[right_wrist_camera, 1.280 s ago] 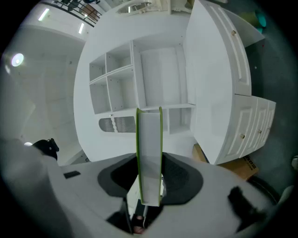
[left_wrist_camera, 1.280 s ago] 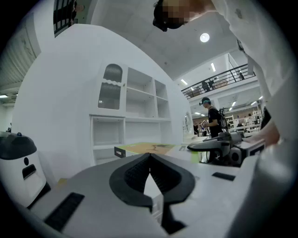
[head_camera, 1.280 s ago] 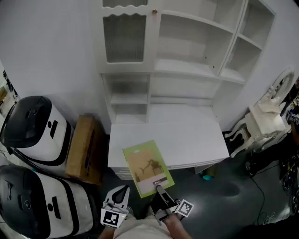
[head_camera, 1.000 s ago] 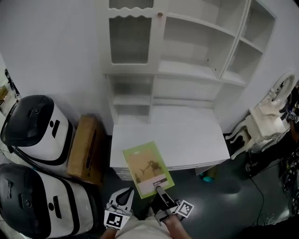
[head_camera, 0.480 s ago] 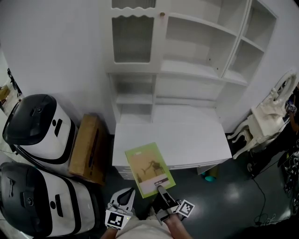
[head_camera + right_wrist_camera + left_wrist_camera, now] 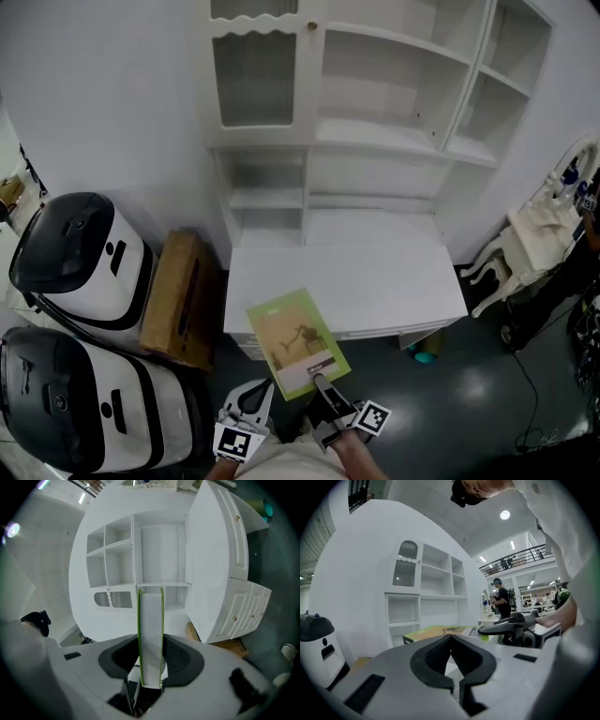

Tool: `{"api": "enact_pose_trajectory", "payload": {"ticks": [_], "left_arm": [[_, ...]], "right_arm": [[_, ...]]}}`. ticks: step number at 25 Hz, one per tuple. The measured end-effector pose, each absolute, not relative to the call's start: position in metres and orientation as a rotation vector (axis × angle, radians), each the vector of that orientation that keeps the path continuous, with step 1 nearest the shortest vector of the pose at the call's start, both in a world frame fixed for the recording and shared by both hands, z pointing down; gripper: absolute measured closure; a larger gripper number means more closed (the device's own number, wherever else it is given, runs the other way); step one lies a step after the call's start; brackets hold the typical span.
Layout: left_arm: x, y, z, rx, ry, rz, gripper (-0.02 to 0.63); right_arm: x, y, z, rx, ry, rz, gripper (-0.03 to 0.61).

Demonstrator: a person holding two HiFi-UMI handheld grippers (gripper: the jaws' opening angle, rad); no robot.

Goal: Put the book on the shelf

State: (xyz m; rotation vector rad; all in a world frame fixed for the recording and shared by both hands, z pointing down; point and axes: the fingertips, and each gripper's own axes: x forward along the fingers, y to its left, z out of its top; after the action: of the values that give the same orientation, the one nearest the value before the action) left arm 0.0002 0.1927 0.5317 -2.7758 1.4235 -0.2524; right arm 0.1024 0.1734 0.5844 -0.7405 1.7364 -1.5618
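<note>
Left of the shelf [image 6: 375, 141], box [image 6: 174, 300], 2 machines [image 6: 80, 255]

My head view has drifted a little: the white-and-black machines [image 6: 80, 253] at the left now sit further into frame, and the white chair [image 6: 539, 234] has slid toward the right edge. Left gripper [image 6: 255, 392] shows slightly lower and more rightward at the bottom.

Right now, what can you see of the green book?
The book is thin, with a light-green cover, a tan picture panel and a white strip near its held end; its page edges look white. It is held roughly flat, reaching over the desk's front edge. Only the right gripper touches it, jaws clamped on its near end.
</note>
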Motion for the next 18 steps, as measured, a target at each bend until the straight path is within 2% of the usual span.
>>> {"api": "enact_pose_trajectory", "payload": {"ticks": [18], "left_arm": [[0.051,0.181,0.538,-2.745,1.557,-0.230,0.604]], "right_arm": [[0.146,0.163,0.595,-0.695,1.812,-1.642,0.426]]}}
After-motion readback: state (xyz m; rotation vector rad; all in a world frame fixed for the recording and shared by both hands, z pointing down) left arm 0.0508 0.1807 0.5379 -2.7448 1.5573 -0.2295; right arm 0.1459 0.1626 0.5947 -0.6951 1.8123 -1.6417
